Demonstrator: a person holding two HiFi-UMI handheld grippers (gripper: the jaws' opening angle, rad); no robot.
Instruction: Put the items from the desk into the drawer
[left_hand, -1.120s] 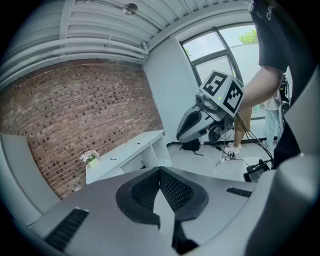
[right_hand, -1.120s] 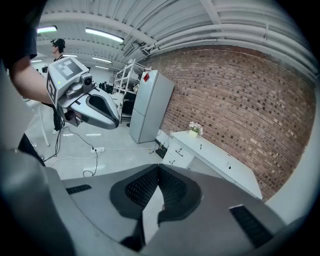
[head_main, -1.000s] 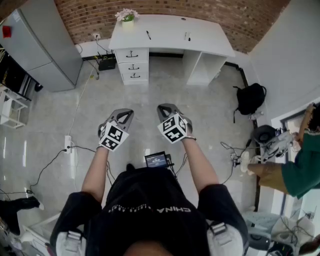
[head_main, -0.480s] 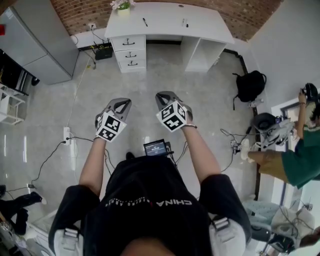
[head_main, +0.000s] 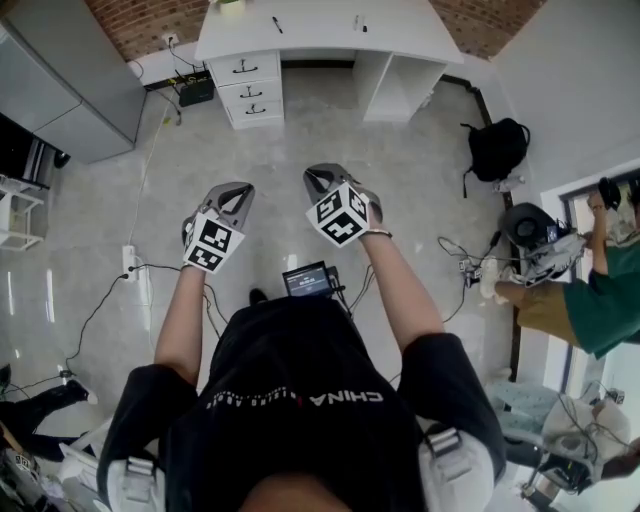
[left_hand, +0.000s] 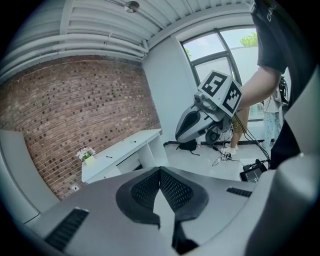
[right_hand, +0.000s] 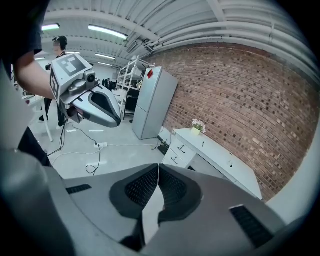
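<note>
A white desk (head_main: 330, 30) stands far ahead against the brick wall, with a stack of three shut drawers (head_main: 245, 85) on its left side. A dark pen (head_main: 277, 24) and two small items (head_main: 358, 22) lie on its top. My left gripper (head_main: 236, 190) and right gripper (head_main: 318, 178) are held side by side over the floor, well short of the desk. Both are shut with nothing between the jaws. The left gripper view shows the desk (left_hand: 122, 150) with a flower pot (left_hand: 86, 154). The right gripper view shows the desk (right_hand: 215, 150) and its drawers (right_hand: 179, 150).
A grey cabinet (head_main: 60, 80) stands at the left. A power strip with cables (head_main: 130, 265) lies on the floor. A black backpack (head_main: 497, 150) leans at the right wall, and a person (head_main: 590, 310) stands beyond it. A small screen (head_main: 310, 280) hangs at my waist.
The desk has slid toward the top of the head view as I move nearer to it. Both grippers stay shut and side by side.
</note>
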